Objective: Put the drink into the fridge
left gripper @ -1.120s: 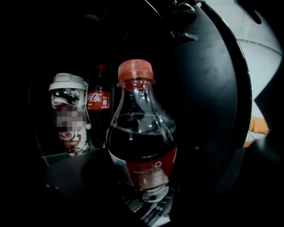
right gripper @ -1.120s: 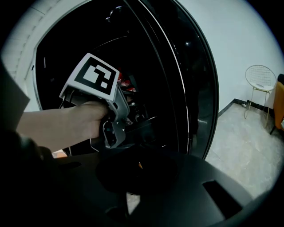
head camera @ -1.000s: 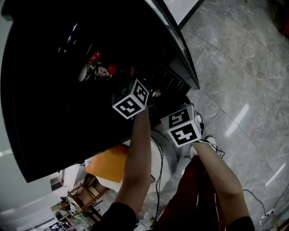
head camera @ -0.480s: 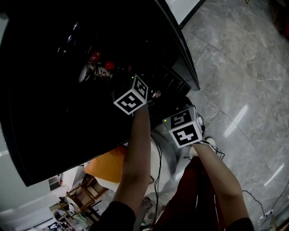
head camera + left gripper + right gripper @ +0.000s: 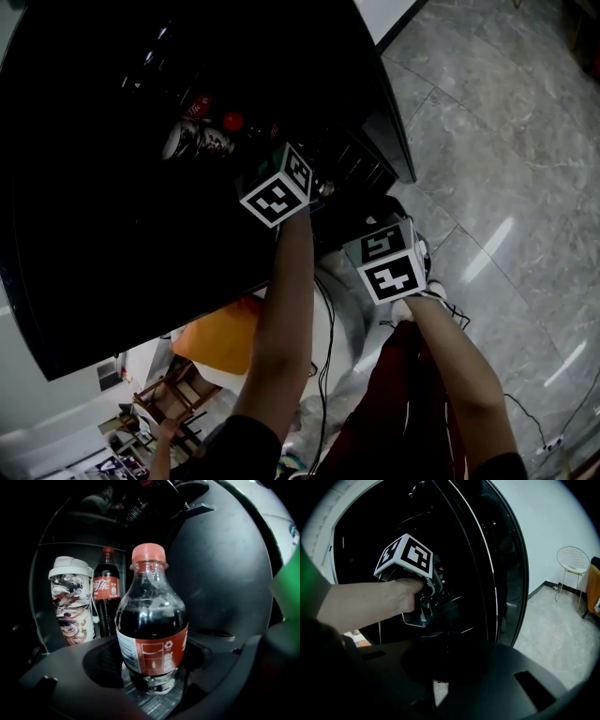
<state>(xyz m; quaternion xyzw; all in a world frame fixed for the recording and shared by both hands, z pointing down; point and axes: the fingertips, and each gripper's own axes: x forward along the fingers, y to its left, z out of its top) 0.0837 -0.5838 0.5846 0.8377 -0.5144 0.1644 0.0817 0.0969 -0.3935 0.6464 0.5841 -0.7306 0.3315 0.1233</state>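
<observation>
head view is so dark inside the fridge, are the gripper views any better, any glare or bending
Head view: the fridge interior is nearly black, only a red cap catches light; glare streaks the floor. Left gripper view: the cola bottle is well lit and sharp. Right gripper view: fisheye bends the fridge door edge into an arc.

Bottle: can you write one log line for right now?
left tongs: shut on bottle | bottle: upright, in fridge, before cup | right tongs: shut, empty, outside
</observation>
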